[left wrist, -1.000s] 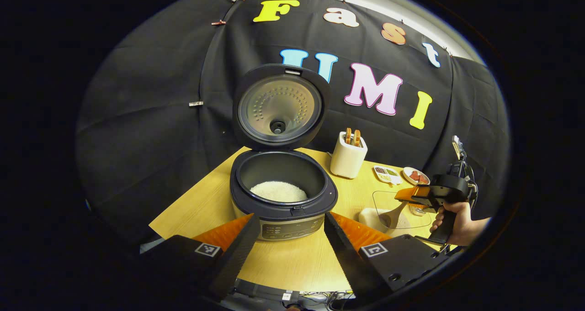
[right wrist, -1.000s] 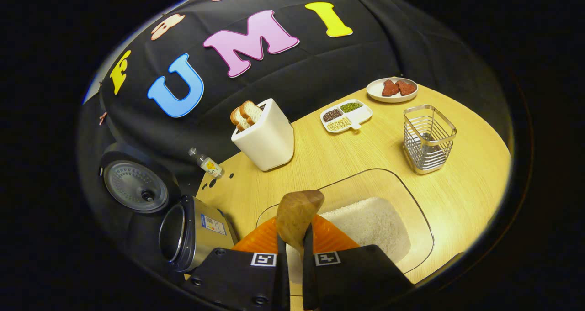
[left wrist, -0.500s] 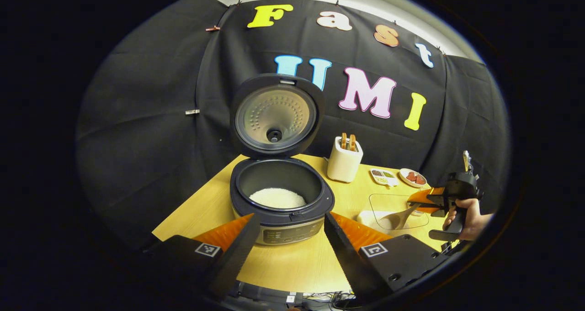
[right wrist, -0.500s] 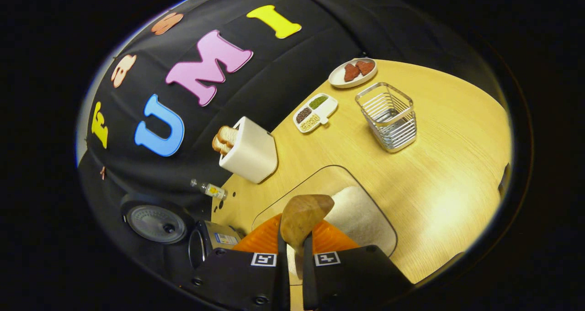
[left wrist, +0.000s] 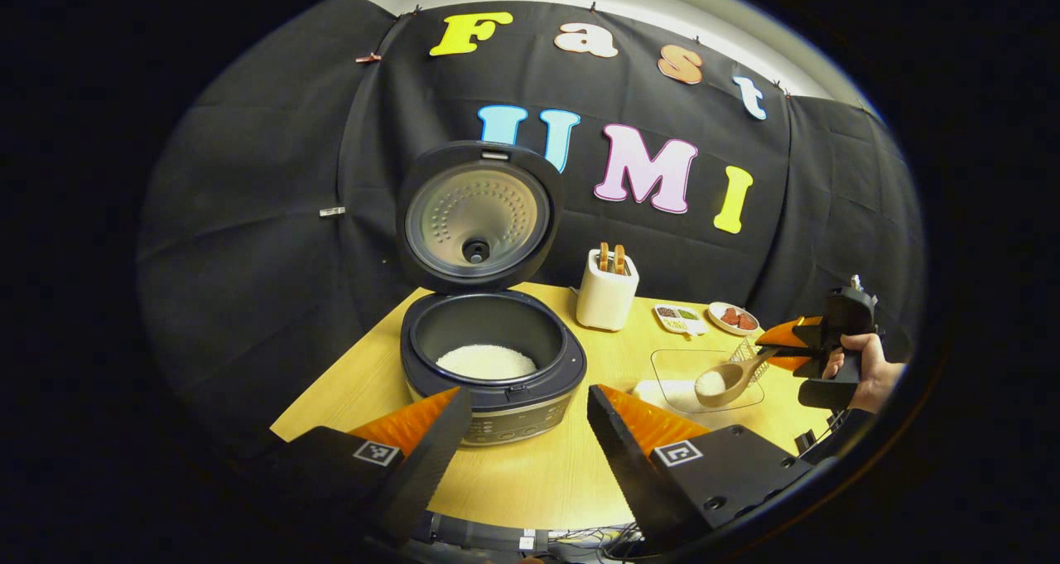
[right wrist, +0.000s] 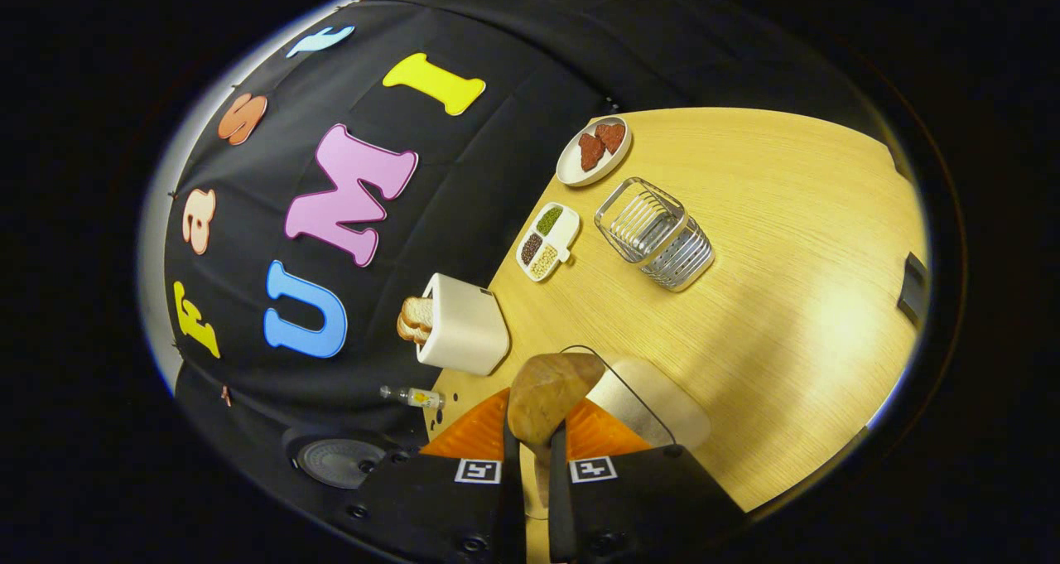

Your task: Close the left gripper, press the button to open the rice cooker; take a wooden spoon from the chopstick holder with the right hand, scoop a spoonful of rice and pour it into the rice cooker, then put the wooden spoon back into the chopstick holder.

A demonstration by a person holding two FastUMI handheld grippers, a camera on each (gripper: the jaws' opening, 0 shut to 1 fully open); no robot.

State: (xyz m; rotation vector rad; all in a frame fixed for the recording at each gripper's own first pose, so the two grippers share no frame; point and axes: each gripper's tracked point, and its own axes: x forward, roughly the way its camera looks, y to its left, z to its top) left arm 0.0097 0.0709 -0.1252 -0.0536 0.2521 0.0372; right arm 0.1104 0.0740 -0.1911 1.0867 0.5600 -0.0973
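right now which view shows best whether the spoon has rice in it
The left gripper view: the wooden spoon faces the camera with white rice in its bowl, over the glass dish. The right gripper view shows just the bowl's back, held by the right gripper.

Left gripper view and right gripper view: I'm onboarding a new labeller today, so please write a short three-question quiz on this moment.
1. True or false: the dark round rice cooker has its lid up.
2. What do the right gripper fingers clamp? A) brown wooden spoon B) white toaster C) wire chopstick holder
3. Fill in: the spoon's bowl carries white ____.

Key: 1 true; 2 A; 3 rice.
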